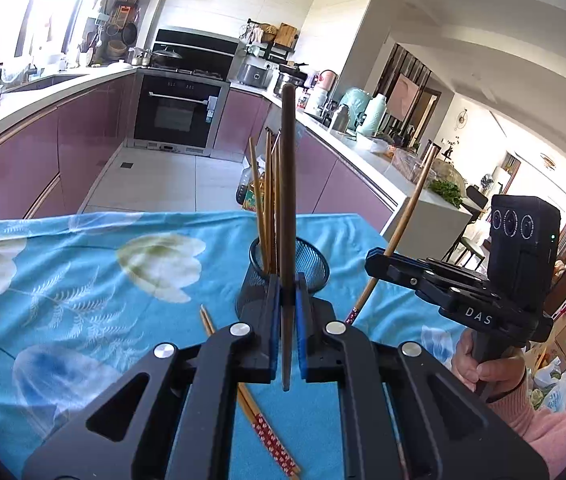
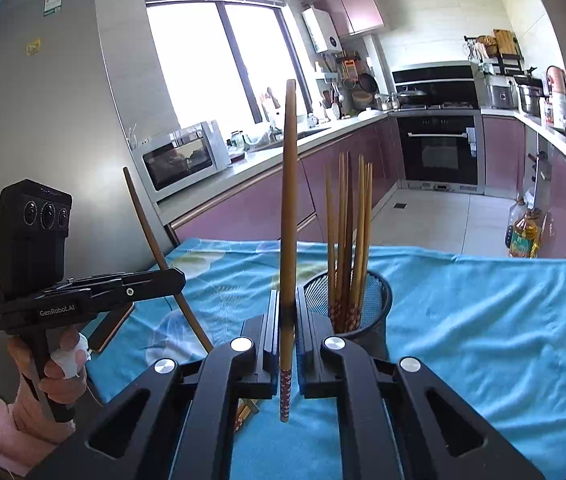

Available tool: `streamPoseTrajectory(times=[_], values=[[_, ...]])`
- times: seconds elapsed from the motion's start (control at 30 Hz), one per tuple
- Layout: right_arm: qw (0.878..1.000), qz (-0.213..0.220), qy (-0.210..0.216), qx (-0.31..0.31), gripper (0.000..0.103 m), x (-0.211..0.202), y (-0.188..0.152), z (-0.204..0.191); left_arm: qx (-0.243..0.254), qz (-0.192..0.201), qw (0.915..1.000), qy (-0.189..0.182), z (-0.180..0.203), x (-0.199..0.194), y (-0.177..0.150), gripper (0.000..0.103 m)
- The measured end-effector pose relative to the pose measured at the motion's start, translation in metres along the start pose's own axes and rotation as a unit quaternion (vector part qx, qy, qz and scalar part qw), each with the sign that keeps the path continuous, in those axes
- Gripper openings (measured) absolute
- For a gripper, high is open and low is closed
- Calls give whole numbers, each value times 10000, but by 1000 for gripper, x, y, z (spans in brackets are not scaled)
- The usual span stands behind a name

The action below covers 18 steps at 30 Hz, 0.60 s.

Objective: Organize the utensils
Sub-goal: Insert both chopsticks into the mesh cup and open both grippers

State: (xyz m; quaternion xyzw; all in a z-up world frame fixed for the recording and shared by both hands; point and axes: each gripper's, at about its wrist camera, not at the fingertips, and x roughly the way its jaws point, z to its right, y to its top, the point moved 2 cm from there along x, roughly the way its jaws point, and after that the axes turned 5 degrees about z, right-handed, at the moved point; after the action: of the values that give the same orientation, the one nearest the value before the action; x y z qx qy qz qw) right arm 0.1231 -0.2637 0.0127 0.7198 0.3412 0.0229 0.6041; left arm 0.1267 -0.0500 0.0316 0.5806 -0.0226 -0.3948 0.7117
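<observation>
Fingers, left gripper (image 1: 287,300): clenched on a dark brown wooden chopstick (image 1: 287,184), which is held upright at the centre of the left wrist view, its lower tip hanging below the pads.
Fingers, right gripper (image 2: 287,312): clenched on a light brown wooden chopstick with a red patterned end (image 2: 287,200), also held upright at frame centre, patterned end downward.
Holder: a black wire-mesh cylindrical cup (image 2: 367,304) is seen just right of centre in the right wrist view, standing on a turquoise floral tablecloth (image 2: 483,320); several chopsticks are already stood in it.
Left behind: a pair of red-patterned chopsticks (image 1: 267,432) is seen lying on the cloth at the lower centre of the left wrist view (partly hidden under the gripper body).
Hands: each gripper handle is gripped by a hand in a pink sleeve (image 1: 555,428), seen at the lower right of the left view.
Step in hand: judged to be the carrying of two picked chopsticks toward the cup, one per gripper, both clear of the cloth.
Next move: each lower tip would need to be brought over the cup's open rim, one stick at a time so the grippers are not crowded, then lowered among the standing sticks before the pads are eased apart.
Risk: a tip caught on the rim could tilt the light cup.
</observation>
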Motion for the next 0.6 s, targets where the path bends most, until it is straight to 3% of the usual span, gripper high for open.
streamPoseTrajectory(times=[0.6], values=[[9984, 498, -177, -204, 6, -6, 57, 11, 285, 527, 9982, 33, 20, 13, 65, 7]])
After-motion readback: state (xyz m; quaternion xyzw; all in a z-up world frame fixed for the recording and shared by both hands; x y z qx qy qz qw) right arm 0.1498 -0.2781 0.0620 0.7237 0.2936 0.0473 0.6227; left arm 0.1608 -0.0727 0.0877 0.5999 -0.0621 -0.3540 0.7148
